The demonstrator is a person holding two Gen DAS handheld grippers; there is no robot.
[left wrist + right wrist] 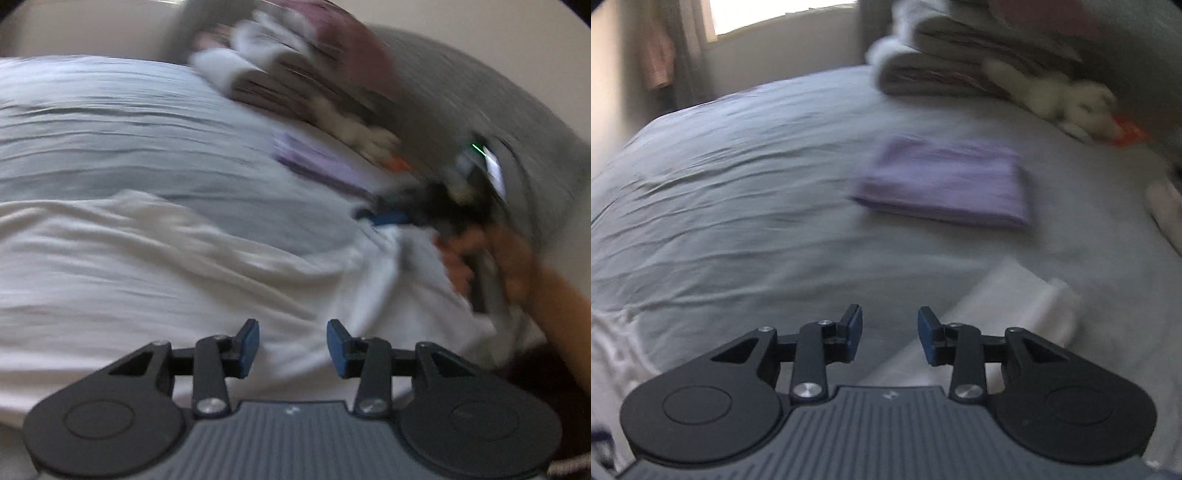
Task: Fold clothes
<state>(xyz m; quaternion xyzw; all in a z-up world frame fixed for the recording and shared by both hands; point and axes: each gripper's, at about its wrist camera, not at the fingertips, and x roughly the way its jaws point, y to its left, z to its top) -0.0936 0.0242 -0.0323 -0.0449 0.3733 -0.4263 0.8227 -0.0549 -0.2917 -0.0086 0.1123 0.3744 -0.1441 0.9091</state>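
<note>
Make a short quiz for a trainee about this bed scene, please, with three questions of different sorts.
1. True or false: the left gripper is clamped on cloth.
2. Which colour is the folded garment lying on the grey bedsheet? A) red B) purple C) green
3. Fill in: the right gripper has its jaws ____.

Key: 1 false; 2 B; 3 open.

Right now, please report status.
Both tools open, left, right. White garment unfolded on bed. Purple cloth folded. Nothing blocking.
</note>
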